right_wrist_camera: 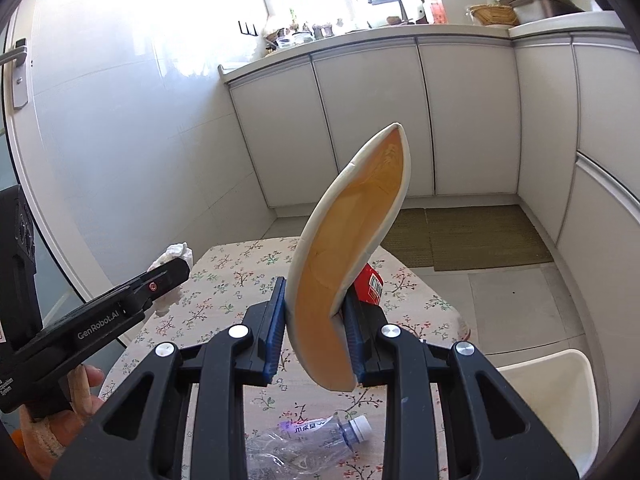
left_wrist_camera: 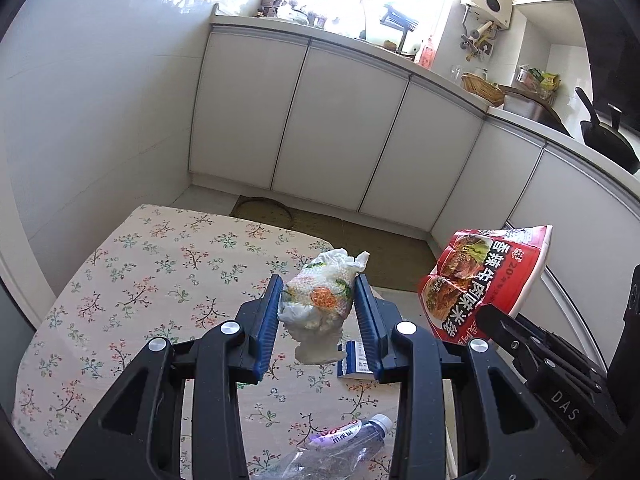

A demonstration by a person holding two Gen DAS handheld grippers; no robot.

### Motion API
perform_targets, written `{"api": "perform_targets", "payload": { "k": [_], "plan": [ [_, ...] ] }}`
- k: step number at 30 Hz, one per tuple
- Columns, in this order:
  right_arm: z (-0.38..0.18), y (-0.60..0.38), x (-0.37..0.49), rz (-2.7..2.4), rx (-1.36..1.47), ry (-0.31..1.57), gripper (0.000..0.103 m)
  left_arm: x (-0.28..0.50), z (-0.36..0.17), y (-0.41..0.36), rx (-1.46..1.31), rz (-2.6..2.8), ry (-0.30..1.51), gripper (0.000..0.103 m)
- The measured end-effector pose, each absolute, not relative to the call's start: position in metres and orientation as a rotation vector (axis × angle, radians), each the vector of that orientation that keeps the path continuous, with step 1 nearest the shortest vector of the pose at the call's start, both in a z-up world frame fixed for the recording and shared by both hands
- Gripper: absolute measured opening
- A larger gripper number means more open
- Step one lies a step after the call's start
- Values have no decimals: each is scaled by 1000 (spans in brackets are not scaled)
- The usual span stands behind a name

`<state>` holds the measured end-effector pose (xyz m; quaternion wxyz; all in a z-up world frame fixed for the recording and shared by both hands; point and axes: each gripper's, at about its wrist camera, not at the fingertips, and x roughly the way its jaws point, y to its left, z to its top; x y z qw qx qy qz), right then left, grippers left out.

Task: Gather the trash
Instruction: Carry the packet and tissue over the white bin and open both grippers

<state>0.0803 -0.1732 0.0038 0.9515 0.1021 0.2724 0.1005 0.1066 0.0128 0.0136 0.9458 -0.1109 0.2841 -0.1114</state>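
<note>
My left gripper (left_wrist_camera: 316,308) is shut on a crumpled white printed tissue wad (left_wrist_camera: 320,300) and holds it above the floral table (left_wrist_camera: 140,280). My right gripper (right_wrist_camera: 314,328) is shut on a red snack bag (left_wrist_camera: 480,280), held open mouth up; its tan inside (right_wrist_camera: 352,240) faces the right wrist camera. In the left wrist view the bag hangs just right of the wad. A crushed clear plastic bottle (left_wrist_camera: 340,448) lies at the table's near edge, also in the right wrist view (right_wrist_camera: 312,436). A small blue-white packet (left_wrist_camera: 352,362) lies under the left gripper.
White kitchen cabinets (left_wrist_camera: 340,128) stand beyond the table, with a brown mat (right_wrist_camera: 460,236) on the floor. A white chair (right_wrist_camera: 552,392) is at the table's right. The left gripper body (right_wrist_camera: 100,320) and the tissue wad (right_wrist_camera: 172,256) show at the left of the right wrist view.
</note>
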Motion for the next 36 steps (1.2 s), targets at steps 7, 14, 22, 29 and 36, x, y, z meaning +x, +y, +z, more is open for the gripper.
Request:
{"api": "perform_targets", "payload": {
  "k": [7,14,22,29,36],
  "plan": [
    [4,-205,74,123,221,561,27,106,12,-13,-218,-285,590,34],
    [-1,-247,60,22,230,587,27,105,8,-52,-197,-355,609,34],
    [-9,-303,41,-93,282,631,30,96,5,-109,-144,-449,623,34],
    [-16,-348,30,-172,380,662,50,87,-5,-156,-89,-533,651,35],
    [-11,-374,15,-278,387,619,65,80,-9,-189,-66,-609,668,36]
  ]
}}
